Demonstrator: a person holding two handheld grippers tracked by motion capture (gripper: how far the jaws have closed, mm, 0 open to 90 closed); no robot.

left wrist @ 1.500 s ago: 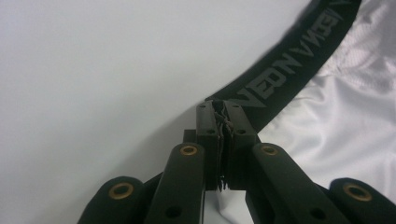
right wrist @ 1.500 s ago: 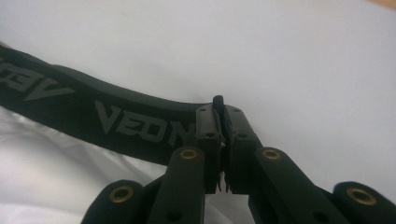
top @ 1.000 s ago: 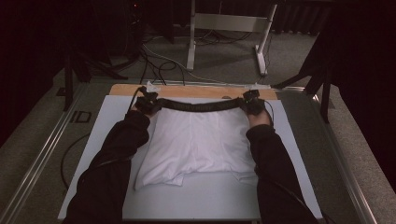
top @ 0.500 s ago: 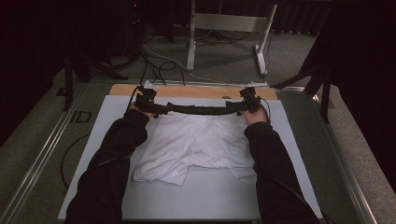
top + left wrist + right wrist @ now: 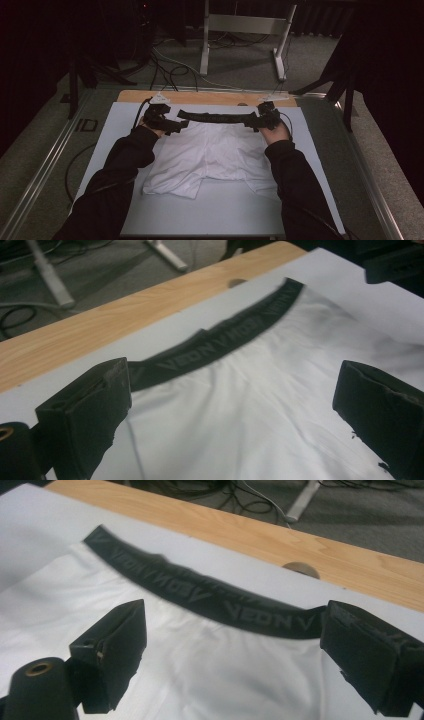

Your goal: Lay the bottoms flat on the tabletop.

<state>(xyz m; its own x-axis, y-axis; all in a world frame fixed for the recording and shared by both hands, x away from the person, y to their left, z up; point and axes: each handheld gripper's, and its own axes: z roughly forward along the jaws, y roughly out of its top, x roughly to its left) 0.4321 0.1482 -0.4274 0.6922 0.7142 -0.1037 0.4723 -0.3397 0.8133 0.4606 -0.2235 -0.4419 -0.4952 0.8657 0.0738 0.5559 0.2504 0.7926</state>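
White boxer shorts [image 5: 215, 155] with a black lettered waistband [image 5: 217, 118] lie flat on the pale mat, waistband at the far side. My left gripper [image 5: 175, 127] hovers at the waistband's left end, my right gripper [image 5: 257, 122] at its right end. Both have just been opening and stand open, touching nothing. In the left gripper view my left gripper [image 5: 232, 390] has its jaws wide over the white cloth [image 5: 240, 430], with the waistband [image 5: 225, 335] beyond them. In the right gripper view my right gripper [image 5: 235, 625] likewise spans cloth [image 5: 200, 675] below the waistband [image 5: 200, 592].
The mat [image 5: 220, 210] covers a table with a wooden strip [image 5: 210, 97] along its far edge, which has a round hole [image 5: 300, 570]. Beyond it on the floor stand a metal frame [image 5: 245, 25] and loose cables [image 5: 170, 65]. Rails run along both sides of the table.
Both grippers let go of the waistband and opened. The shorts, bunched a second ago, now lie spread flat with both legs showing. My left hand drew back from the waistband's end.
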